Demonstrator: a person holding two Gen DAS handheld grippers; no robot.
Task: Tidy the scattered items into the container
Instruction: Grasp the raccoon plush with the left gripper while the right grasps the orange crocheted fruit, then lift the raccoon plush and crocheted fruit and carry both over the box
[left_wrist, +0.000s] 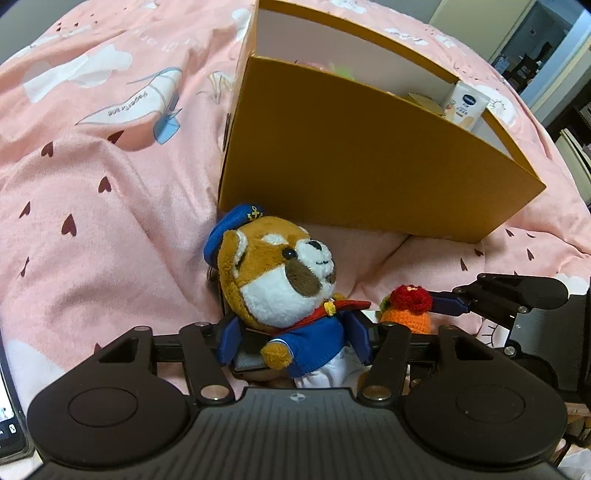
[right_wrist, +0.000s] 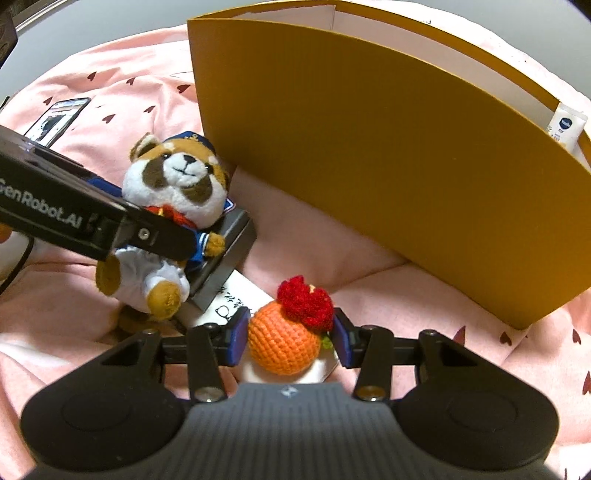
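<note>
On the pink bedspread (left_wrist: 92, 221), just in front of the orange box (left_wrist: 369, 158): two loose items, both outside it. Already in the box: a tube (left_wrist: 463, 105) leaning in a far corner, and other bits too hidden to name.

Plush (left_wrist: 284, 273): propped on a grey case (right_wrist: 225, 254), head toward the box, just beside its near wall. Left gripper (left_wrist: 295, 332): straddles the plush's torso, jaws apart. Shows a strip of the case between one pad and the blue sleeve, so reads as not yet clamped.

Orange (right_wrist: 280, 343): a crocheted ball with a red flower on top, resting on a white card (right_wrist: 240, 295), near the plush and a little further from the box. Right gripper (right_wrist: 290, 338): pads against both sides of the ball, one on the knit, the other at the flower and green trim. Appears closed on it, though not lifted off the card.

Step in hand, as judged: the pick-up stage, both tools set on their items at once, with the carry to the box to come.

Next move, for the left: needs a squeeze on the torso, low enough not to catch the case. For both: calls for a lift well above the tall near wall before crossing over it, then a release inside. Calls for care with soft, yielding items, since either may slip or sag. Worth keeping the two tools apart, being close together now.
</note>
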